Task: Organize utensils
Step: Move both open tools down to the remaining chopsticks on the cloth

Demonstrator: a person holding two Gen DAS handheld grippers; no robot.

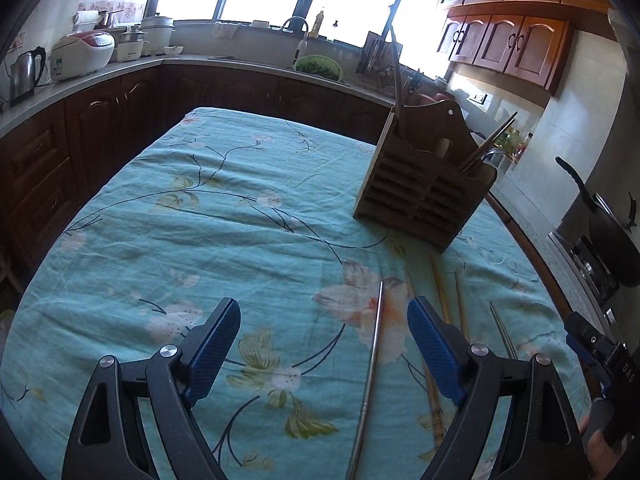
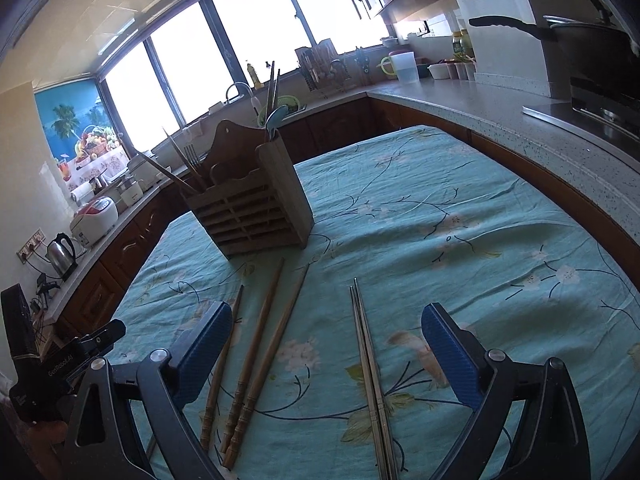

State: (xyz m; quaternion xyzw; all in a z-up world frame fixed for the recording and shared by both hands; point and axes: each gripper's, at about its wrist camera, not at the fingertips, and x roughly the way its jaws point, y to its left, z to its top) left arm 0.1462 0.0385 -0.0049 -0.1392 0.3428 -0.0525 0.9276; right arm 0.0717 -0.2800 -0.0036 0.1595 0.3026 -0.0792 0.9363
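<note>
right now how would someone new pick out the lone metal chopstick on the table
Start at the wooden holder standing on the teal floral cloth. Come toward the camera to the open left hand-held gripper; the metal chopstick lies between its fingers. It is thin, silver and alone, unlike the bamboo chopsticks beside it.

A slatted wooden utensil holder (image 2: 256,208) stands upright with chopsticks inside. Before it, three wooden chopsticks (image 2: 256,348) lie flat, a steel pair (image 2: 370,364) to their right.

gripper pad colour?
Blue, textured pads on black jaws, both grippers; clearest in the right wrist view.
</note>
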